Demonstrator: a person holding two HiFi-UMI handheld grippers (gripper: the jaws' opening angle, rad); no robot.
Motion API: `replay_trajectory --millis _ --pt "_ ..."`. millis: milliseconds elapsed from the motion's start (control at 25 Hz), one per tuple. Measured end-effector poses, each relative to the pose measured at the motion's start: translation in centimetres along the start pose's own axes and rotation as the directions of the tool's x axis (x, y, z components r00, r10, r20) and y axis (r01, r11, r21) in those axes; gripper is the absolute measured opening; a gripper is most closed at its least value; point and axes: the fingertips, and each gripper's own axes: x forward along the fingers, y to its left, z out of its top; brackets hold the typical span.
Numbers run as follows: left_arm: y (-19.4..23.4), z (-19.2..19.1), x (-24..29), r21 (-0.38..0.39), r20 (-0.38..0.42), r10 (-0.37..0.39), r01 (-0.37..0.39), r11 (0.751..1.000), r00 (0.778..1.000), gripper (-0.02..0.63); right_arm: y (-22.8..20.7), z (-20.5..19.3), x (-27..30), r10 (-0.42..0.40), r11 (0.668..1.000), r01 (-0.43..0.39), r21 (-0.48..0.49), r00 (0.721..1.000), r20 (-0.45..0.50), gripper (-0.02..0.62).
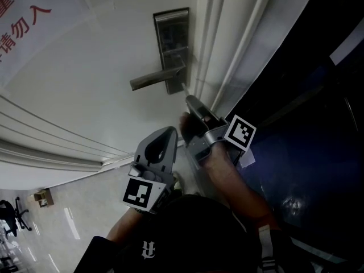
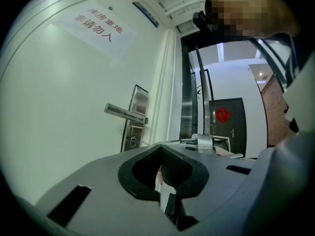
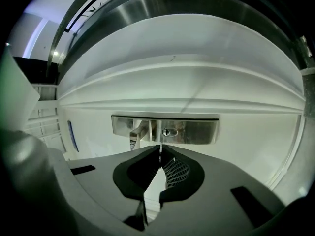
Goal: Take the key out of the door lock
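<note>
The steel lock plate is on the white door, with its lever handle pointing left. In the right gripper view the plate lies crosswise and its keyhole shows a dark, empty slot. My right gripper is a short way below the plate. Its jaws are shut on a thin metal blade, seemingly the key, seen edge-on just short of the keyhole. My left gripper hangs lower and further back, shut with nothing in it. It looks at the handle from the side.
The door frame runs just right of the lock, with a dark opening beyond it. A paper notice with red print is stuck on the door at upper left. An office chair stands on the floor far below left.
</note>
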Motion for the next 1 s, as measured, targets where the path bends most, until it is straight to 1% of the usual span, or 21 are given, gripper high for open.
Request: replay_trajectory --millis 200,640,1000 --pt "-1.9 -0.1 -1.0 0.004 0.006 0.0 0.0 1.0 1.0 0.006 0.4 -1.2 -2.2 0.009 1.0 -0.009 -0.003 1.0 -0.017 0.021" --pt "-6.2 -0.5 -3.8 0.017 0.012 0.007 -0.007 1.0 1.0 0.006 1.2 -2.6 -7.8 0.023 1.0 -0.023 0.006 1.0 -0.014 0.02" --pt "-8.9 -0.9 -5.4 0.028 0.013 0.011 -0.012 1.0 1.0 0.006 1.6 -3.6 -10.8 0.032 0.999 -0.032 -0.002 0.999 -0.027 0.021"
